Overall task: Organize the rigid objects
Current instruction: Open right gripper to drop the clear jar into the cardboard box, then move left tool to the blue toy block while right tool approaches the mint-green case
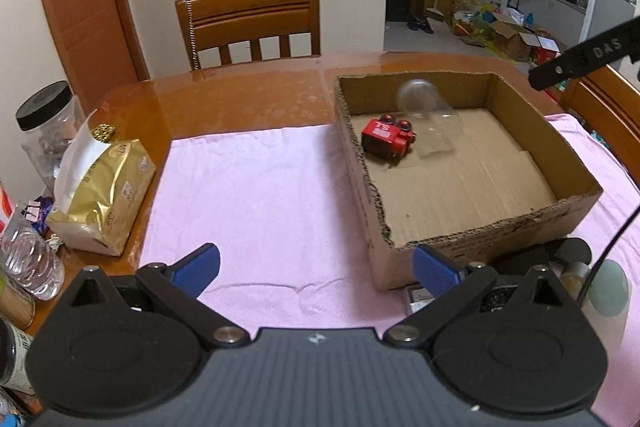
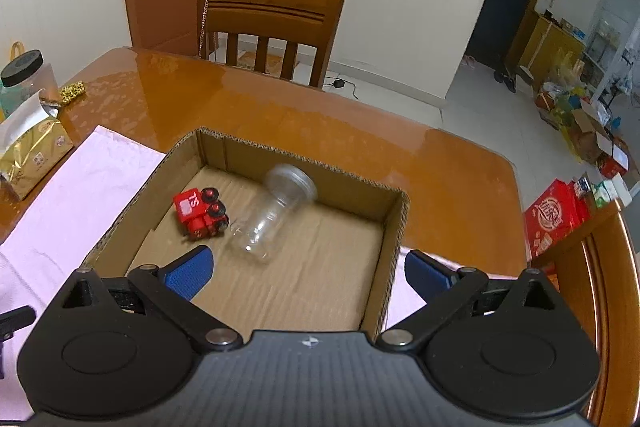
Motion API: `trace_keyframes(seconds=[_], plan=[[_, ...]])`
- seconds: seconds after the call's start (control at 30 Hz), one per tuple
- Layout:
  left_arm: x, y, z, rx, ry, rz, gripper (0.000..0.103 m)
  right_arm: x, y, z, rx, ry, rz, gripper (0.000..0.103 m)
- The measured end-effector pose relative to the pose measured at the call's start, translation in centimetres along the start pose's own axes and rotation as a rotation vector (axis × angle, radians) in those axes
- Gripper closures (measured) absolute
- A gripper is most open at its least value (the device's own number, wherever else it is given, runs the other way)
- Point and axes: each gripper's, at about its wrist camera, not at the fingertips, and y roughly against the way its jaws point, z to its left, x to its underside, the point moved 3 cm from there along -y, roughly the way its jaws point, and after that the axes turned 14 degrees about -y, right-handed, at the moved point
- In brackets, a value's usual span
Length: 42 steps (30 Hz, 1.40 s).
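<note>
box (image 2: 224,143): on bench, holds both items
jar (image 2: 272,215): lying in box, beside red toy (image 2: 200,213)
right fingers (image 2: 308,269): wide, empty, above box
left fingers (image 1: 316,269): wide, empty
next: lift clear without nudging jar

A wooden chair (image 1: 256,23) stands behind the table (image 1: 240,95) — a gold packet (image 1: 102,191), perhaps tissues, beside a black-lidded jar (image 1: 46,125).

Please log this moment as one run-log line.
left gripper: open, empty | right gripper: open, empty | cardboard box: red toy truck, clear jar
</note>
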Motion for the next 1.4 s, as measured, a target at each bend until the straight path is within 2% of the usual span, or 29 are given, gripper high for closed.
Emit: trace_keyframes(seconds=[0.17,0.57,0.73,0.83,0.93,1.23,1.4], plan=[[0.3,0.3,-1.1,0.009,-0.021,-0.006,0.001,2.8,1.5,-1.2,-0.02,-0.043,0.015,0.0],[2.4,1.0,-4.2,0.045,-0.098,0.014,0.001,12.6,3.6,-2.8,0.047,-0.176,0.058,0.0],[3.2,1.6,-6.4,0.053,-0.177,0.013,0.001,17.1,3.9,-3.3,0.024,-0.203,0.093,0.0],[3.6,2.0,-7.4,0.087,-0.181,0.016,0.001,18.8,4.0,-3.5,0.02,-0.194,0.117,0.0],[3.9,2.2,-8.0,0.12,-0.163,0.026,0.001,19.8,4.0,-3.6,0.019,-0.183,0.13,0.0],[4.7,2.7,-11.1,0.155,-0.17,0.06,0.001,21.0,3.8,-3.6,-0.036,-0.083,0.125,0.0],[5.1,3.1,-12.3,0.122,-0.167,0.09,0.001,20.5,3.7,-4.0,-0.075,-0.078,0.105,0.0]])
